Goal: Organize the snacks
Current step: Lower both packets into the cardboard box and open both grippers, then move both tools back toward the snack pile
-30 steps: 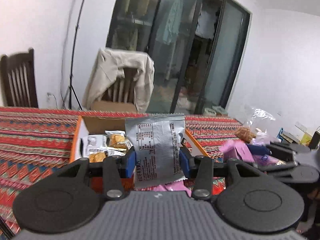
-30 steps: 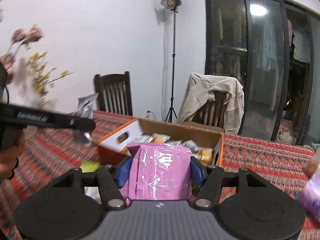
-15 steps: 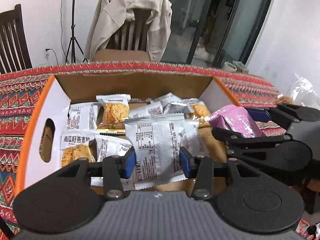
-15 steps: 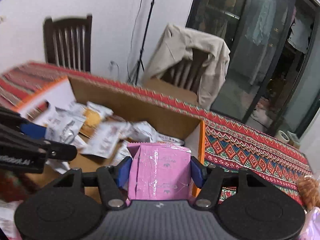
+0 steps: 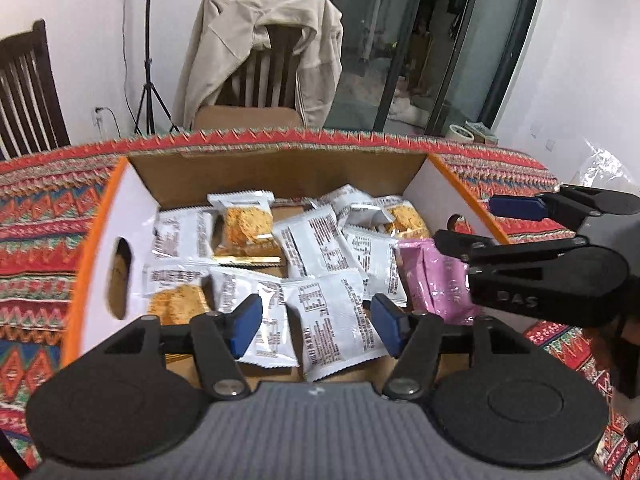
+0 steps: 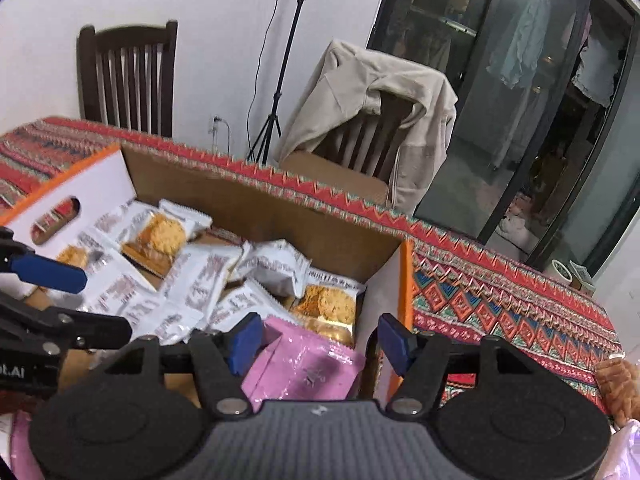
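Observation:
An open cardboard box [image 5: 96,240] with orange rims holds several white snack packets, some showing golden biscuits. My left gripper [image 5: 318,328] hangs over the box's near edge with its jaws opening. A white packet [image 5: 336,320] lies loose between its pads, and neither pad touches it. My right gripper [image 6: 319,344] is over the box's [image 6: 406,280] right corner, its jaws opening too. The pink packet [image 6: 304,368] rests below and between them, free of the right pad. In the left wrist view the pink packet [image 5: 434,280] lies at the box's right side under the right gripper [image 5: 468,222]. The left gripper [image 6: 76,300] shows at the left edge of the right wrist view.
The box stands on a red patterned tablecloth [image 5: 36,216]. Behind the table are a chair draped with a beige jacket [image 5: 260,52], a dark wooden chair [image 6: 126,80], a light stand [image 6: 280,80] and glass doors. A bagged bread snack [image 6: 616,384] lies at the far right.
Both grippers came forward and down over the box. Their jaws have widened, and the white packet and the pink packet have left the pads and lie in the box.

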{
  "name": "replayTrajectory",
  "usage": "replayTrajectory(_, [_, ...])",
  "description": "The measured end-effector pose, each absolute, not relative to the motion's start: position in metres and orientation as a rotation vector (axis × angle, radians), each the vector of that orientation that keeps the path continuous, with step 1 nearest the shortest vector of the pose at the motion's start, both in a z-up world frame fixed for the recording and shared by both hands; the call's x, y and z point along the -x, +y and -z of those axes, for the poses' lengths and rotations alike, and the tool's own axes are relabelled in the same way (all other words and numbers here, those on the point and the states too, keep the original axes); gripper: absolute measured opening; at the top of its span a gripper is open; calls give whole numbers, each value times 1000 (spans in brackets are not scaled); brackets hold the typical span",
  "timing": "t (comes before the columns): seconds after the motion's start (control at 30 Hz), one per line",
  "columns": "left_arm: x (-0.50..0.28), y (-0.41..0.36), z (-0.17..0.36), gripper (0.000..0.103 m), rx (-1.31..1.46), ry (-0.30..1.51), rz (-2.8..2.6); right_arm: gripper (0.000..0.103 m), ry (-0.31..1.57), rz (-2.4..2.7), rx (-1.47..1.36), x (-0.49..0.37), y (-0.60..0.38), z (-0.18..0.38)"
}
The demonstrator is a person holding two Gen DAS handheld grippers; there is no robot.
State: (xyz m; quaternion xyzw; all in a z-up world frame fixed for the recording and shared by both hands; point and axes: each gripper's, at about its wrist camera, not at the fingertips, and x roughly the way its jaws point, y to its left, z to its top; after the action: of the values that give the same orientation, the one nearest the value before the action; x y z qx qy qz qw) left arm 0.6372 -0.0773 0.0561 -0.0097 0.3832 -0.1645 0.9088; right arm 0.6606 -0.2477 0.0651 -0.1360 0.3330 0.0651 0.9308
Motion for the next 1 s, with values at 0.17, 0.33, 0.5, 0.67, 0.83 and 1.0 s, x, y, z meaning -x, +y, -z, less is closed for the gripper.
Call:
replayTrajectory(0.17, [-599, -64, -86, 69, 15, 715, 337, 68, 620, -158, 282, -630, -252, -97])
replayTrajectory(0.33, [-550, -52, -114, 91, 40, 646, 316, 69, 562, -195, 272, -587, -258, -126])
replayTrajectory(0.5, [-487, -40, -136, 103, 38, 554, 272, 79, 500, -245, 252, -531, -263, -155])
replayTrajectory(0.67, [-425, -23, -147, 103, 52, 482, 227, 81, 440, -279, 238, -462, -268, -174])
replayTrajectory(0.83, [-348, -12, -144, 103, 5, 378, 148, 88, 381, -304, 231, -393, -270, -181])
replayTrajectory(1.0, [-283, -7, -127, 103, 10, 339, 95, 89, 337, -328, 264, -319, -264, -170])
